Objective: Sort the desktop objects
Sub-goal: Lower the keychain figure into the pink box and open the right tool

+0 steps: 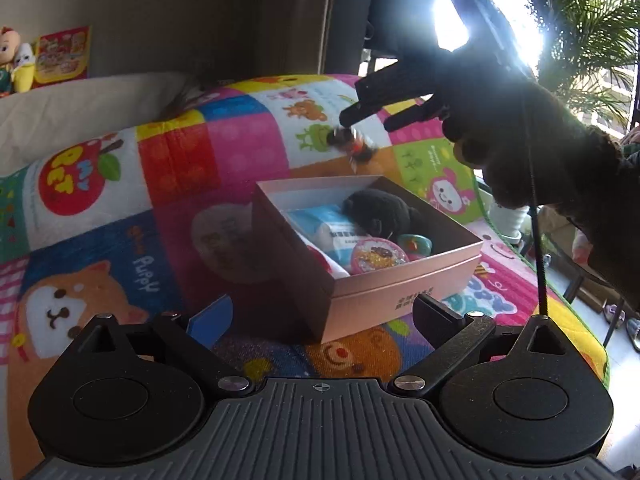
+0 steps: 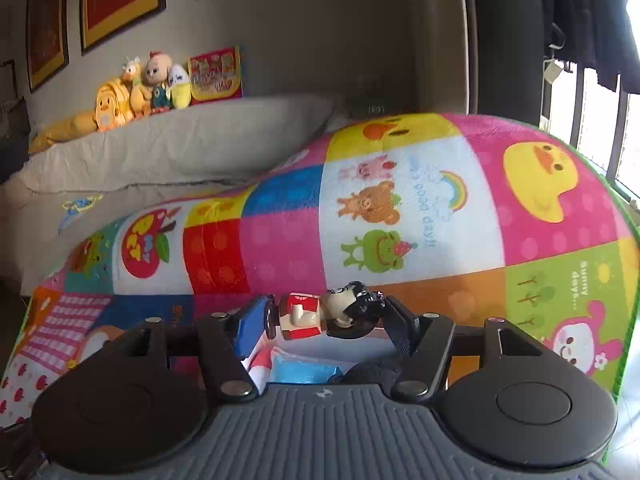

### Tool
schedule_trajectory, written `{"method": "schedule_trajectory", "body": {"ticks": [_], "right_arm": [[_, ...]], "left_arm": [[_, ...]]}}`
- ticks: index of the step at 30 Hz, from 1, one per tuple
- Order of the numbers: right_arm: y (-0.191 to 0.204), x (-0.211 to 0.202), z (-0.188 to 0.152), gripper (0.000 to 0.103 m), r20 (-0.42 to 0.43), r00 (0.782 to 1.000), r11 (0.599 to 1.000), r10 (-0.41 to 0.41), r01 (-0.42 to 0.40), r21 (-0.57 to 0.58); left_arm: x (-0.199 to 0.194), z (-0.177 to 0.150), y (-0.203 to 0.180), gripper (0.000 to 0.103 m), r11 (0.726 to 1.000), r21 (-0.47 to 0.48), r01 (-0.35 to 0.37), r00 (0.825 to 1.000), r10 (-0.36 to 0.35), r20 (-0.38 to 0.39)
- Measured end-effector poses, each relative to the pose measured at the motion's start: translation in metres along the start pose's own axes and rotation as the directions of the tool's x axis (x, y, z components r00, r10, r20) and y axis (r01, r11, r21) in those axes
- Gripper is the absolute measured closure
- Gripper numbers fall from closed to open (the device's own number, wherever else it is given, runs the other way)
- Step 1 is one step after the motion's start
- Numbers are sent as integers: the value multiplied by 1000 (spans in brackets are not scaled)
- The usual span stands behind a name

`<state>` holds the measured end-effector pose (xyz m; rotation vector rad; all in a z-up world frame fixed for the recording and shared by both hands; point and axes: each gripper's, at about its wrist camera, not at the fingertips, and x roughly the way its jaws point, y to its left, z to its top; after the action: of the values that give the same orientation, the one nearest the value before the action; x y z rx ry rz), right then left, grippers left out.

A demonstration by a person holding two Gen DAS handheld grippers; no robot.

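Clamping a small toy figure (image 2: pixel 320 316) sideways between both pads, right gripper (image 2: pixel 326 318); head with black hair toward the strap-wrapped finger, red-and-cream body toward the blue-padded one. Seen from the left wrist only as a dark silhouette against window glare, the same right gripper (image 1: pixel 366 118) over the far side of the pink box (image 1: pixel 404 284), figure (image 1: pixel 350 144) blurred and hard to read. Spread wide with nothing between the pads, left gripper (image 1: pixel 320 316), blue pad at one side, black finger at the other, just short of the box's near corner. Sitting on a colourful patchwork play mat (image 2: pixel 420 200), the box, open, partly filled: a black fuzzy thing (image 1: pixel 378 210), a blue-and-white packet (image 1: pixel 320 224) with print too small to read, a round pink badge-like disc (image 1: pixel 380 258), a teal piece (image 1: pixel 416 242) mostly hidden behind it, a red-and-white scrap at the near wall cut off by the rim. Printed upside down on the box front, small characters, not legible. Readable on the mat: "PuPPy" by the dog panel, "sunny days..." on the green panel, "...good day!!" by the rainbow, first words unclear. Lined along the ledge behind a grey cushion (image 2: pixel 180 148), plush toys (image 2: pixel 140 84) and a red picture book (image 2: pixel 216 74), title unreadable.
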<state>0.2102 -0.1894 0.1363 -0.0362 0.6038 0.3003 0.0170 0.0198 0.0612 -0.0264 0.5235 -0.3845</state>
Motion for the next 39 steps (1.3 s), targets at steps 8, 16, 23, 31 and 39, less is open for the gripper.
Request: {"method": "schedule_trajectory", "body": {"ticks": [8, 16, 23, 31, 39], "right_arm": [[-26, -5, -20, 39, -28, 1000, 997, -3, 5, 73], [-65, -46, -84, 7, -66, 998, 978, 16, -2, 207], [-76, -16, -121, 4, -164, 980, 937, 116, -53, 345], [-28, 4, -108, 3, -112, 987, 965, 114, -83, 249], [-8, -74, -137, 0, 42, 999, 991, -6, 1, 133]], "left_arm": [[7, -6, 6, 2, 999, -43, -16, 999, 15, -29], [21, -9, -12, 0, 999, -38, 11, 997, -13, -71], [23, -5, -15, 0, 1000, -28, -6, 997, 4, -75], [21, -11, 4, 0, 990, -59, -126, 984, 118, -131], [0, -32, 1, 0, 974, -62, -219, 972, 212, -97]]}}
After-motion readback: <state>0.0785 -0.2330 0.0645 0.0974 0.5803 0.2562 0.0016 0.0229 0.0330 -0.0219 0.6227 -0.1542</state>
